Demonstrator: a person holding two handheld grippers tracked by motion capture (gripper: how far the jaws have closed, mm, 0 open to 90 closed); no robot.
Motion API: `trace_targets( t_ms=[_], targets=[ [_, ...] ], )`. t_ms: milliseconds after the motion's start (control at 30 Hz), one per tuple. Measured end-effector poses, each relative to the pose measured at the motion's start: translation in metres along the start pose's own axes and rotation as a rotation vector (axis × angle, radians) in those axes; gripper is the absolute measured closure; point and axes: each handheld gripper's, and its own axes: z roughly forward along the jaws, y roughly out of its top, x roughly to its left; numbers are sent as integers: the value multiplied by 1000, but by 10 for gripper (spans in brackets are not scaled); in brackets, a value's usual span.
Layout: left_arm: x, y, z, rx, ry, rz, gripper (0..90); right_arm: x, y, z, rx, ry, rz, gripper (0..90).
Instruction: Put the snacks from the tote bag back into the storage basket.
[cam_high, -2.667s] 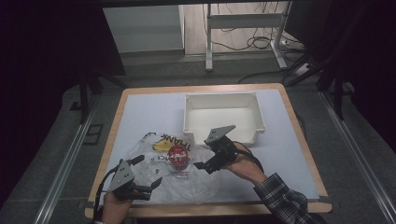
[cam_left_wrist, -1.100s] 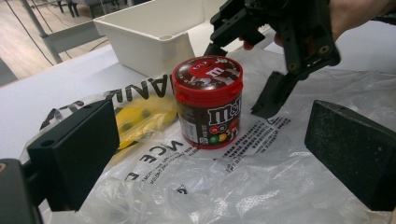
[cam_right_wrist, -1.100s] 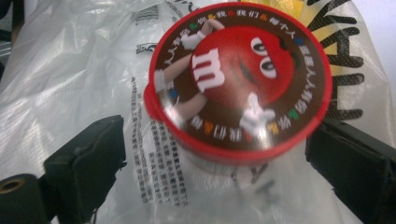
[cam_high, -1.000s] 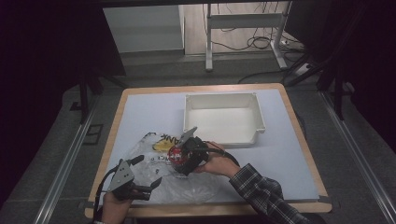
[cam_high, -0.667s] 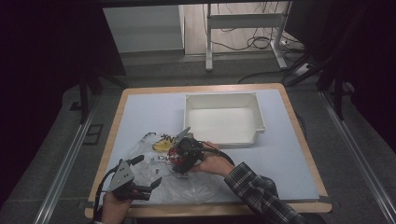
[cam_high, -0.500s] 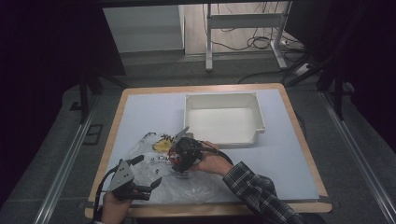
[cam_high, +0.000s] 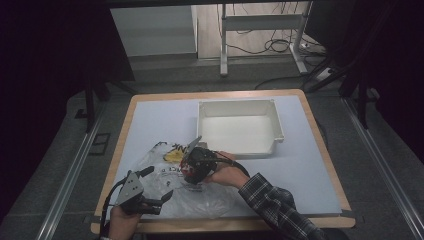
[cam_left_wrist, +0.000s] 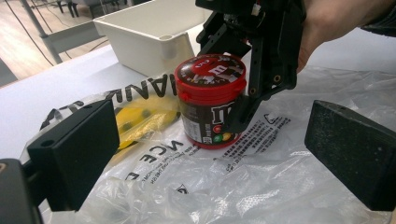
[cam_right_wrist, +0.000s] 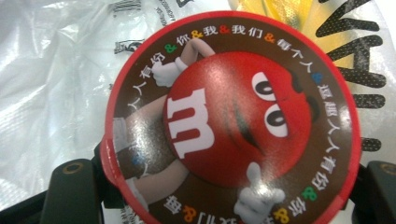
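Upright candy jar (cam_left_wrist: 211, 100), brown label, red lid, pinched by right hand-held gripper (cam_left_wrist: 254, 60); left hand-held gripper (cam_left_wrist: 219, 154) spread.

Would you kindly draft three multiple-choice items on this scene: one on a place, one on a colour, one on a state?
1. Where does the candy jar stand?
A. inside the white bin
B. on the plastic bag
C. on the floor

2. What colour is the jar's lid?
A. blue
B. green
C. red

3. How does the right gripper stand to the jar?
A. closed on its sides from above
B. open, far from it
C. lying flat beside it

Answers:
1. B: the left gripper view shows the jar upright on the plastic bag, with the white bin apart behind it.
2. C: the lid's rim and the round figure on it are red in the right gripper view.
3. A: its jaws have just been closing and now press the jar's sides, reaching down past the lid.
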Motion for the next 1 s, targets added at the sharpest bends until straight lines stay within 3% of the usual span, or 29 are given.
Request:
trace_targets(
  t_ms=[400, 1000],
  targets=[
    [0, 0, 0, 1, 2, 1, 30, 5, 5, -15, -14, 28, -28, 259],
    [0, 0, 0, 0, 3, 3, 30, 6, 6, -41, -29, 13, -74, 259]
  ],
)
